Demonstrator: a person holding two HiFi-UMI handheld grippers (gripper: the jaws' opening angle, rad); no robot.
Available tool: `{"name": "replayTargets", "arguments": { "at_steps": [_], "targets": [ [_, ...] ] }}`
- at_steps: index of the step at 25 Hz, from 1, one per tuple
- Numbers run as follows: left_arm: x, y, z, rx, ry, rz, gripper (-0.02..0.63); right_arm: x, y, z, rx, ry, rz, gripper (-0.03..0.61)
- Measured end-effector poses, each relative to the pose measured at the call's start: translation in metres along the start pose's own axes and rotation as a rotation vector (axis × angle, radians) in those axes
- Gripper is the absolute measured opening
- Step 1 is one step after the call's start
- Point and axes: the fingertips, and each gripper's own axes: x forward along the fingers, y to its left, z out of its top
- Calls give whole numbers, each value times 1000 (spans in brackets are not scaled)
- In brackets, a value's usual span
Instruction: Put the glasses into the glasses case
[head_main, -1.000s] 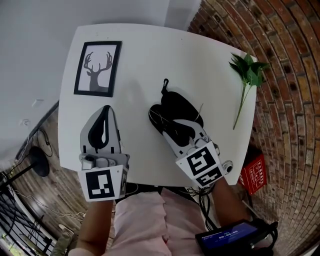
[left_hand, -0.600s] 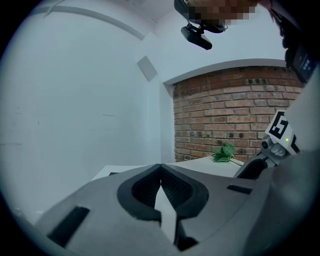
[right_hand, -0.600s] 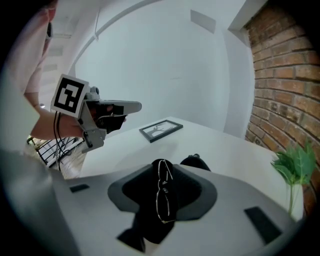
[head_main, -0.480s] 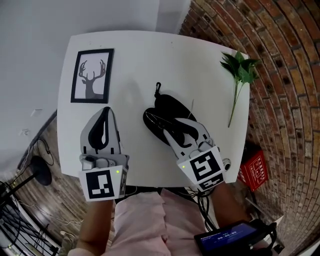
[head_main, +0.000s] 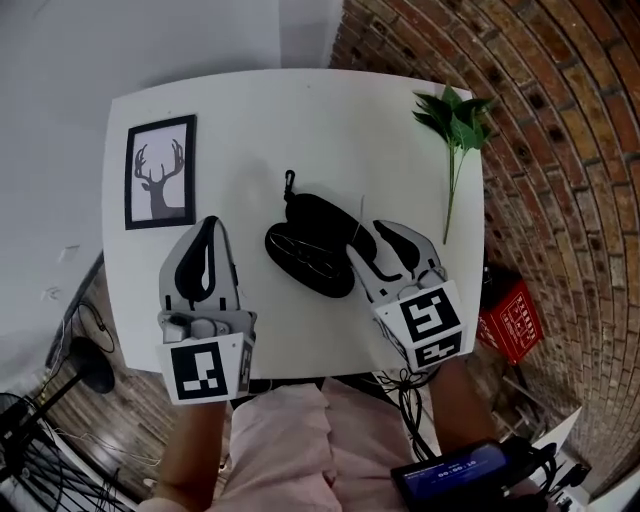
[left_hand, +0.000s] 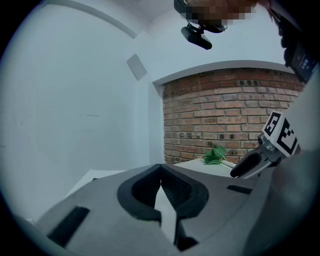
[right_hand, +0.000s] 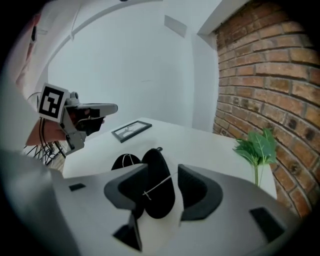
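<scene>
**Change noted:** right gripper (head_main: 368, 238) was over the glasses case (head_main: 325, 222) a sec ago. It now sits just off the case's right edge in head view, drawn back toward lower right. Its jaws have just been opening and stand moderately apart, pads pressing on nothing. Right gripper view shows the case beyond the gap, w/ a thin pale wire (right_hand: 157, 186) crossing it. Prob. a temple arm; can't confirm. Left gripper (head_main: 208, 228) is at lower left, same spot in frame as before, well apart from the case. Its jaw tips are together, nothing held.

**Meaning for task:** reads as release + withdrawal, i.e. glasses deposited. Placement step judged done or nearly so. Case not yet closed.

**Containers:** one only. The case is black, clamshell type, lying open at centre of table (head_main: 300, 110), w/ a small loop at its upper end. The glasses (head_main: 305, 258), thin wire frame, appear to lie in the lower-left half. A rim shows as a pale loop in right gripper view. The upper-right half looks empty. Whether the frame sits fully below the rim: can't tell.

**Other items:** deer picture (head_main: 160, 172) upper left, green sprig (head_main: 452, 120) upper right. Both are well apart from the case.
</scene>
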Motion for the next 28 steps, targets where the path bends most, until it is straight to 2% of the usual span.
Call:
{"name": "replayTargets", "arguments": {
  "at_steps": [6, 9, 13, 17, 20, 23, 28],
  "targets": [
    [7, 2, -4, -6, -5, -26, 2, 14, 1, -9, 68, 37, 33, 216],
    [8, 7, -12, -12, 30, -25, 2, 21, 5, -9, 67, 53, 50, 217],
    [9, 15, -17, -4, 25, -26, 2, 29, 15, -6, 42, 67, 71, 216],
    [8, 21, -18, -16, 26, -18, 2, 24, 7, -7, 58, 59, 4, 217],
    [9, 23, -19, -19, 29, -22, 2, 23, -4, -14, 100, 75, -40, 246],
    [11, 21, -21, -21, 36, -29, 2, 31, -3, -18, 100, 109, -28, 270],
    [12, 23, -23, -20, 37, -34, 2, 40, 5, -22, 108, 138, 5, 272]
  ]
}}
